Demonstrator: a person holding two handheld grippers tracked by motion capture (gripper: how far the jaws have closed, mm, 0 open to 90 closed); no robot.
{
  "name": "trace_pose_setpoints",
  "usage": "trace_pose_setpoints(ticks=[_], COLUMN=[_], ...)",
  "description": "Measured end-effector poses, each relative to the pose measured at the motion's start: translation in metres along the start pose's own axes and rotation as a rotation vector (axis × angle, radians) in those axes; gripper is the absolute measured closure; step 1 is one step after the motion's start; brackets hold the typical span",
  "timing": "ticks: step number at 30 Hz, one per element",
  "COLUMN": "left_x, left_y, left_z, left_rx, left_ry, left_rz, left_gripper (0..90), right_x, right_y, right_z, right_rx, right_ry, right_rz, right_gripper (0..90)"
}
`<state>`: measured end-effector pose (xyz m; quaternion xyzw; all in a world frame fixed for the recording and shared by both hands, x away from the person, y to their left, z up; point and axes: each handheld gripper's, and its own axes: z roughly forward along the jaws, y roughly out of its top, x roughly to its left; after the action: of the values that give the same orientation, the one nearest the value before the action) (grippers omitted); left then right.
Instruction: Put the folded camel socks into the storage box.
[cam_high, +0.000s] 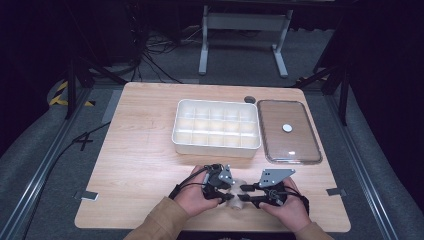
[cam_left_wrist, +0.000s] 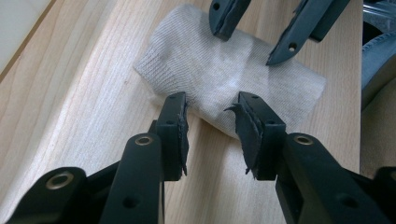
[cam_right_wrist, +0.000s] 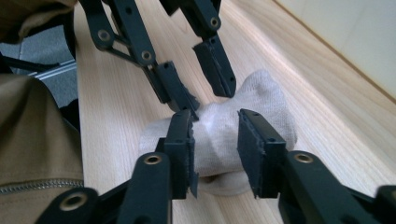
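A rolled whitish sock (cam_high: 239, 204) (cam_left_wrist: 219, 74) (cam_right_wrist: 219, 135) lies on the wooden table near its front edge, between my two hands. My left gripper (cam_high: 231, 191) (cam_left_wrist: 212, 105) is open, its fingertips at one end of the sock with a gap between the pads. From the opposite side my right gripper (cam_high: 244, 193) (cam_right_wrist: 215, 119) is open too. Its jaws straddle the other end of the sock without squeezing it. Each gripper appears in the other's view: the right gripper (cam_left_wrist: 246, 45) over the sock's far end, the left gripper (cam_right_wrist: 209, 100) resting on the sock's top.
A white tray (cam_high: 215, 148) with several empty compartments sits mid-table. Right of it lies a clear lid (cam_high: 280, 145) with a small white disc (cam_high: 287, 128) on it. The table's front edge (cam_high: 210, 229) runs just behind my hands. Tan sleeves (cam_high: 160, 220) enter from below.
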<state>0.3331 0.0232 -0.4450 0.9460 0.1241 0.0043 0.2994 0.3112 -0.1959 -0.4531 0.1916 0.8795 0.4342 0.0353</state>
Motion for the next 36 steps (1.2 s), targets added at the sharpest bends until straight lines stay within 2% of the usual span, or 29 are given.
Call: trace_pose_setpoints(ticks=[13,18,22,24,28,32,36], left_x=[0.000,0.000,0.001,0.001,0.002,-0.001,-0.001], left_y=[0.000,-0.001,-0.002,-0.002,-0.003,-0.004,-0.006], left_z=[0.002,0.004,0.006,0.006,0.007,0.005,-0.001], left_rx=[0.001,0.008,0.004,0.005,0.011,0.007,-0.022], left_ry=[-0.011,-0.015,-0.018,-0.021,-0.019,-0.003,-0.010], left_rz=[-0.010,-0.019,-0.020,-0.027,-0.021,-0.039,-0.042], left_gripper=[63.3,63.6,63.7,63.7,63.8,63.0,59.6], right_x=[-0.009,-0.010,-0.014,-0.014,-0.014,-0.013,-0.012], right_y=[-0.010,-0.010,-0.012,-0.011,-0.011,-0.009,-0.005], right_z=[0.007,0.007,0.009,0.009,0.011,0.011,0.009], right_rx=[0.067,0.075,0.070,0.071,0.079,0.096,0.117], right_ry=[0.021,0.026,0.041,0.045,0.039,0.036,0.025], right_rz=[-0.019,-0.025,-0.004,-0.018,-0.028,-0.028,-0.043], right_gripper=[59.2,58.9,58.7,58.8,58.8,58.7,57.8])
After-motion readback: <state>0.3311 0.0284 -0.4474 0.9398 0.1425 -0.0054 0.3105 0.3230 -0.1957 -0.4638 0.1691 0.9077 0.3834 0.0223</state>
